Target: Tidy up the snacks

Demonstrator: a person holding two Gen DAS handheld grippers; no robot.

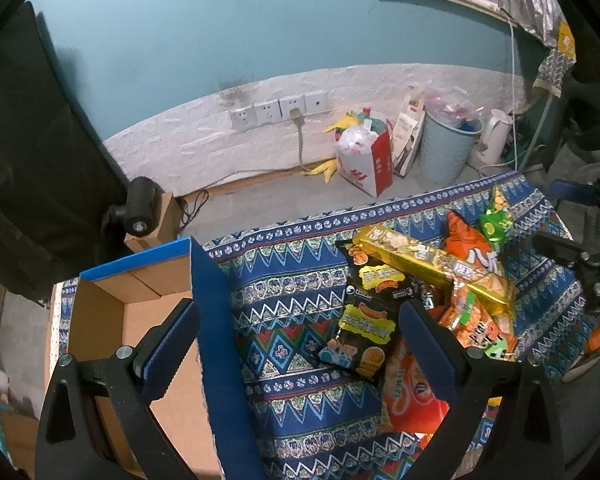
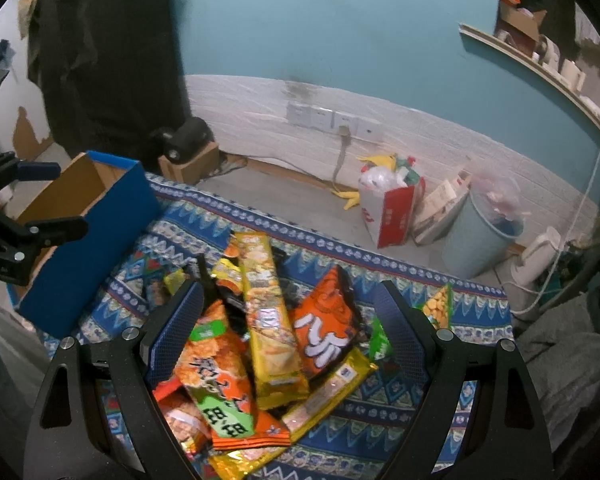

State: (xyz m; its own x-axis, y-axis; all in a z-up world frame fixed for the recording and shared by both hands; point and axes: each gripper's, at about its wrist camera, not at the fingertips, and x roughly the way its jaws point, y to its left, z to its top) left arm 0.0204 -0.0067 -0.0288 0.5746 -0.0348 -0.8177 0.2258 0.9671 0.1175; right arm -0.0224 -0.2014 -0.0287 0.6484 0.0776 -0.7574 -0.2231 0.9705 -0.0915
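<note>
The right gripper (image 2: 288, 328) hangs over the snack pile with its jaws spread wide and nothing between them. Directly under its open span lie the long yellow packet (image 2: 270, 312), an orange bag with white characters (image 2: 326, 334) and an orange-and-green packet (image 2: 216, 384), all overlapping loosely on the patterned cloth (image 2: 400, 420). This position suggests a pick is being lined up. The long yellow packet lies on top and looks the easiest to grasp.

The left gripper (image 1: 300, 328) is likewise spread and empty. It straddles the blue wall of the cardboard box (image 1: 212, 320): its left finger sits over the box's open brown interior, its right finger over the near edge of the pile, beside a black packet (image 1: 364, 320). The box appears empty in what shows of it, so sorting seems barely begun. Being open-topped and just left of the pile, it is the likely destination.

Obstructions: the packets overlap, so lifting one may drag its neighbours. A small green packet (image 1: 496, 220) lies at the far side of the pile, beyond both grippers. The box's raised blue wall stands between the pile and the box's interior, so a carried item must clear it. The two grippers work close together.

Further out, on the floor by the wall, stand a red-and-white bag (image 2: 388, 212), a pale blue bin (image 2: 484, 236) and a white kettle (image 1: 494, 136), well apart from the work area.
</note>
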